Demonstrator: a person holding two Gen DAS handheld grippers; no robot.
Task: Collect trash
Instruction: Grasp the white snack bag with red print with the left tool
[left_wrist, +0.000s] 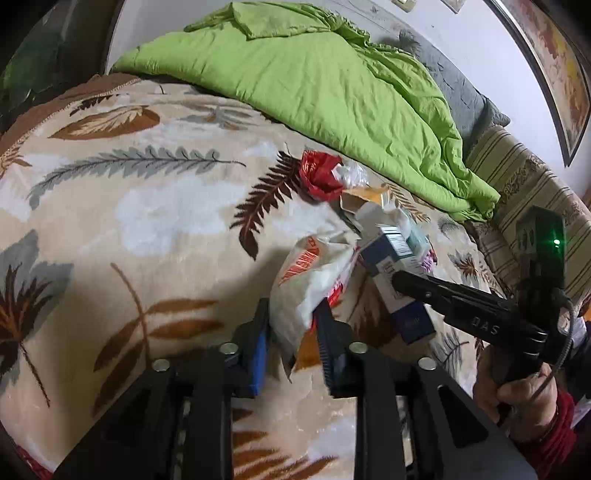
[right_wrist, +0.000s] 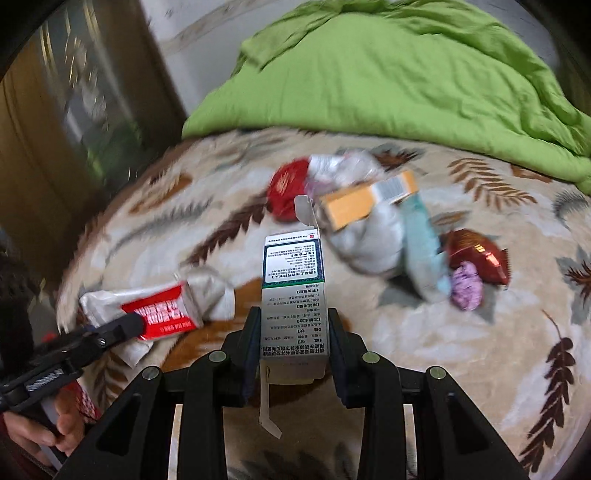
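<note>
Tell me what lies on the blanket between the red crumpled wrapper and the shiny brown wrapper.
In the right wrist view, between the red crumpled wrapper and the shiny brown wrapper lie an orange box, crumpled white plastic and a pale teal packet.

You've got a leaf-print blanket (left_wrist: 155, 206) on the bed, with a crumpled green quilt (left_wrist: 332, 85) (unfolded) behind

Gripping with both handheld grippers, each angled downward.

Pinching a white-and-red wrapper (left_wrist: 314, 280) between the fingers of the left gripper (left_wrist: 291, 332), jaws narrowly apart and pressing on its crumpled end. Clamping a printed carton (right_wrist: 293, 295) lengthwise in the right gripper (right_wrist: 293, 339), pads flat against its two long sides. Wrapping the right hand (left_wrist: 517, 384), red-sleeved, around its grip; curling the left hand (right_wrist: 44, 432) around the other handle.
</note>
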